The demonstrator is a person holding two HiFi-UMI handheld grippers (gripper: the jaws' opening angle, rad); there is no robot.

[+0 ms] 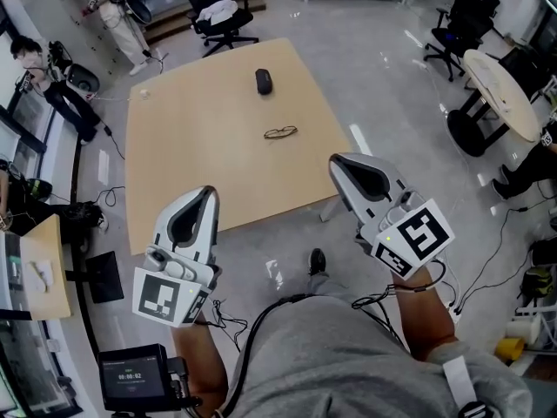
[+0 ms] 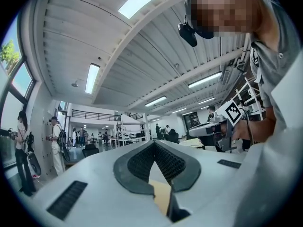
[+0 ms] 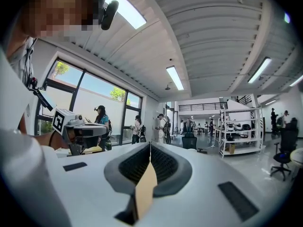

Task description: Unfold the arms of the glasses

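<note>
— Is there any container on the wooden table (image 1: 174,164)?
— Only a small black oblong thing (image 1: 264,81) towards the far edge. Whether it is a case, and whether anything is inside it, I cannot tell.
— Where are the glasses?
— The glasses (image 1: 280,132) lie on the bare tabletop around its middle, on the near side of the black thing and apart from it. They look folded flat. Nothing touches them.
— And the grippers?
— The left gripper (image 1: 209,192) and the right gripper (image 1: 336,160) are both held at the near side of the table, close to the person's body and well short of the glasses. In each gripper's own view the jaws are pressed together at the tips, with nothing between them.
</note>
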